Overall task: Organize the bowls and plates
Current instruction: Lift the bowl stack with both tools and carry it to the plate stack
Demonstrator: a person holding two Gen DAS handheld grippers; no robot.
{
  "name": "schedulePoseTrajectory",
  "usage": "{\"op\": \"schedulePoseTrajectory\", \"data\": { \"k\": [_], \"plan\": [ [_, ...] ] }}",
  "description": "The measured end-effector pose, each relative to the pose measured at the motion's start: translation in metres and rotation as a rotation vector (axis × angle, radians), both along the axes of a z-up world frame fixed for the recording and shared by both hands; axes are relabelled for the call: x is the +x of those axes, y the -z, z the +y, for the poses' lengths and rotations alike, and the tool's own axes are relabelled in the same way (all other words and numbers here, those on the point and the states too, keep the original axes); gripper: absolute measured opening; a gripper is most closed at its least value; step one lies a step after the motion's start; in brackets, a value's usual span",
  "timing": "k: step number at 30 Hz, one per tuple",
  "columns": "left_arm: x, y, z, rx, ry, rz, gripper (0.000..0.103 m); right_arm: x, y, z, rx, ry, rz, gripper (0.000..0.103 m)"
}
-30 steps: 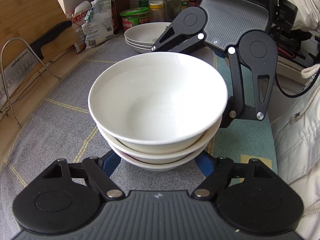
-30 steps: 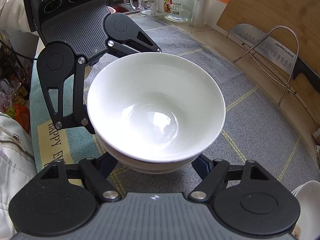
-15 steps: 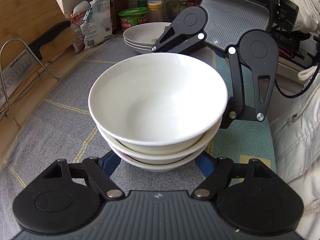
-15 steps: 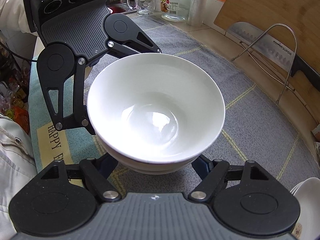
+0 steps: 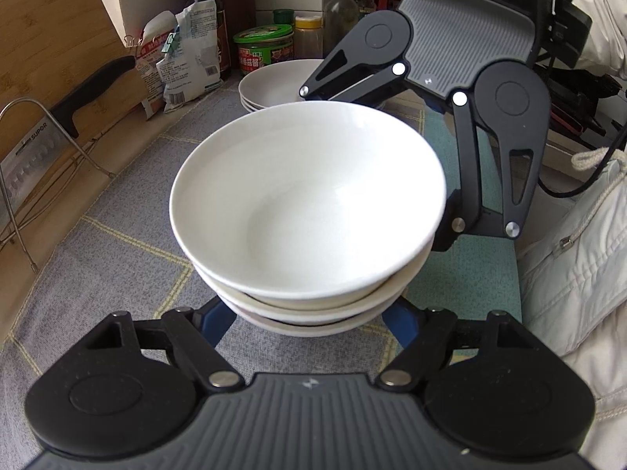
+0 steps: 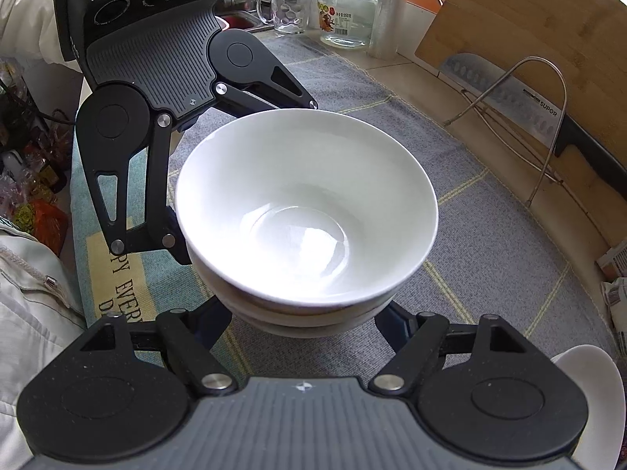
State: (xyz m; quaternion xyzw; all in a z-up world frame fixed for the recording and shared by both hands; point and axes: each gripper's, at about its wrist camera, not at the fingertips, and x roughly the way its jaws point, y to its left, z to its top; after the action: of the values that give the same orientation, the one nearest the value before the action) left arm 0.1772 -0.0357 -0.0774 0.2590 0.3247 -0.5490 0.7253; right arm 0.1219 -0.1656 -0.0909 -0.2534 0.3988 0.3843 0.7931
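A stack of three white bowls (image 5: 309, 211) fills the middle of both wrist views, over the grey checked mat (image 5: 129, 203). My left gripper (image 5: 309, 325) reaches under the stack from one side, its blue fingers (image 5: 215, 321) closed around the bottom bowl's base. From the opposite side my right gripper (image 6: 303, 325) grips the same base of the bowl stack (image 6: 305, 215); its fingertips are hidden beneath the bowls. A stack of white plates (image 5: 270, 82) sits just beyond the bowls in the left wrist view, and the plates' rim (image 6: 595, 384) shows at the lower right of the right wrist view.
A cleaver (image 5: 39, 145) rests on a wire rack against a wooden cutting board (image 5: 51, 39). Bottles, a green tin (image 5: 266, 47) and a food bag (image 5: 188, 55) line the back. A glass mug (image 6: 286, 9) and jar (image 6: 347, 11) stand at the other end. A person's white jacket (image 5: 580, 274) is close by.
The bowl stack and both grippers have shifted together along the mat toward the plates; the plates now sit nearer behind the bowls. Neither grip has changed.
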Motion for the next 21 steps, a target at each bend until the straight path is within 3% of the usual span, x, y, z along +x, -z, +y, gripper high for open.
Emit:
{"op": "schedulePoseTrajectory", "data": {
  "k": [21],
  "plan": [
    [-0.008,-0.024,-0.098,0.002,-0.021,-0.039,0.080,-0.007,-0.024,-0.100,0.016,-0.031,-0.037,0.083]
  ]
}}
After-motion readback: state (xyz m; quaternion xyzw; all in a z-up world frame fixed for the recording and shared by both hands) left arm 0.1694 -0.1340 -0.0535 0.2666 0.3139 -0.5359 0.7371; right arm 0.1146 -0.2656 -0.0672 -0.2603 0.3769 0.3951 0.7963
